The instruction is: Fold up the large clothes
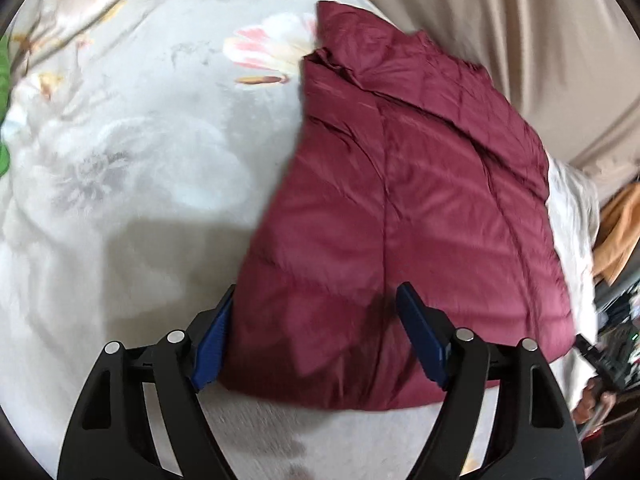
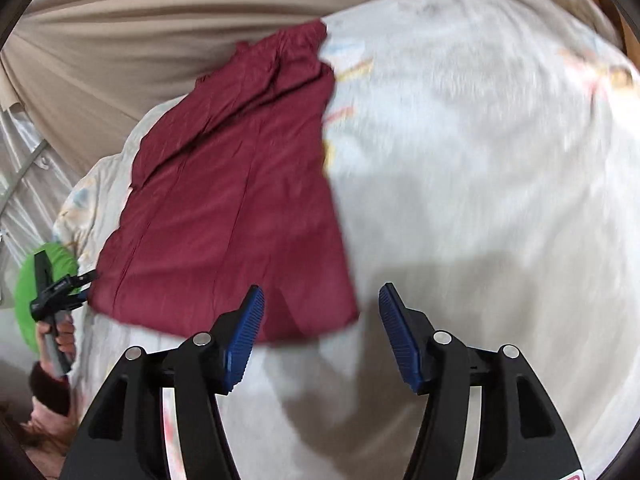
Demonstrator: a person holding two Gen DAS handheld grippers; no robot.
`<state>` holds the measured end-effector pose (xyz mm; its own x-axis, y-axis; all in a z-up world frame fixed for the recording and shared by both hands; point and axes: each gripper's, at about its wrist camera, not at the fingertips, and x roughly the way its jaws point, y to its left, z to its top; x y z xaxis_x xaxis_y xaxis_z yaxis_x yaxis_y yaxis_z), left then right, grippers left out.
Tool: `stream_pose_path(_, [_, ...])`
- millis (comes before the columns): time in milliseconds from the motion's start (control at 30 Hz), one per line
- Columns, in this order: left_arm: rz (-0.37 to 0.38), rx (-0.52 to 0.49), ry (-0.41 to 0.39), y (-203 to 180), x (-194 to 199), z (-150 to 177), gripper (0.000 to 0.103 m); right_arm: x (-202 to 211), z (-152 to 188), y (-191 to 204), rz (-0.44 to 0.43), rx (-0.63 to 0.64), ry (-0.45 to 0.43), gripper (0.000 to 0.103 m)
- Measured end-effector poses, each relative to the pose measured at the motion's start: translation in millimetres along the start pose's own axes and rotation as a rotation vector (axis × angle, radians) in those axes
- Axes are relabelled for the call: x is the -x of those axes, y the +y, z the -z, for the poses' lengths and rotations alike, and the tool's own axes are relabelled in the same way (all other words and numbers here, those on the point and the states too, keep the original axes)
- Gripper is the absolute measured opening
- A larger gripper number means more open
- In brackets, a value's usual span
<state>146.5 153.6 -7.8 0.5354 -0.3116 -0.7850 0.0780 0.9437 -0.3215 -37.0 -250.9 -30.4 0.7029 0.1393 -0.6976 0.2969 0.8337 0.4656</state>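
Note:
A dark red quilted garment [image 1: 400,200] lies folded lengthwise on a pale floral blanket [image 1: 140,168]. My left gripper [image 1: 316,304] is open and empty, its blue pads [image 1: 212,344] on either side of the garment's near left corner, just above it. In the right wrist view the garment [image 2: 232,200] lies to the left. My right gripper [image 2: 320,304] is open and empty over the garment's near right corner. The left gripper [image 2: 80,280] shows at the far left in that view, held by a hand.
A beige curtain or sheet [image 1: 520,40] hangs behind the bed. A green object [image 2: 32,304] sits at the left of the bed. An orange cloth [image 1: 624,232] and clutter lie off the right edge. The blanket [image 2: 480,200] spreads wide to the right.

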Motion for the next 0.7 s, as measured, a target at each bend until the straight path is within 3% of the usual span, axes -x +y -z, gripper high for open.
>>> stream_pose_path(67, [-0.021, -0.030, -0.012, -8.9, -2.1, 1.0, 0.070, -6.0, 2.2, 6.1, -0.023, -0.019, -0.003, 0.060])
stream_pose_path(100, [-0.024, -0.038, -0.012, -12.1, -1.7, 2.3, 0.060, -6.1, 3.4, 6.9, -0.026, -0.025, -0.004, 0.057])
stream_pose_path(133, [-0.024, -0.042, -0.011, -14.2, -1.2, 2.5, 0.047, -9.7, 1.9, 11.5, -0.020, -0.026, -0.006, 0.049])
stream_pose_path(167, [-0.022, -0.050, -0.010, -16.1, -0.1, 2.1, 0.041, -12.9, -2.8, 14.8, -0.019, -0.022, 0.000, 0.022])
stream_pose_path(200, [-0.022, -0.061, -0.015, -18.0, 3.7, 1.7, 0.030, -15.1, -7.3, 17.7, -0.035, -0.020, 0.007, 0.010])
stream_pose_path(233, [-0.029, -0.071, -0.021, -18.1, 9.9, 3.2, 0.009, -11.4, -6.9, 19.4, -0.035, -0.022, 0.002, 0.006])
stream_pose_path(267, [-0.056, -0.080, -0.030, -17.2, 16.2, 5.0, 0.009, -5.1, -5.3, 24.6, -0.010, -0.005, -0.018, 0.005])
stream_pose_path(433, [0.004, -0.107, -0.024, -10.0, 57.7, 25.0, 0.007, 34.7, 12.8, 30.9, -0.008, 0.064, -0.080, 0.003])
stream_pose_path(567, [0.050, -0.167, 0.049, -4.1, 98.0, 69.7, 0.008, 71.3, 58.0, 29.1, 0.030, 0.105, -0.015, 0.003])
stream_pose_path(633, [0.067, -0.146, 0.087, 7.6, 115.7, 86.6, 0.014, 81.9, 78.9, 24.7, 0.039, 0.114, 0.054, 0.005])
stream_pose_path(700, [0.055, -0.102, 0.050, 19.8, 136.9, 88.4, 0.018, 86.8, 91.4, 18.8, 0.083, 0.110, 0.101, 0.010])
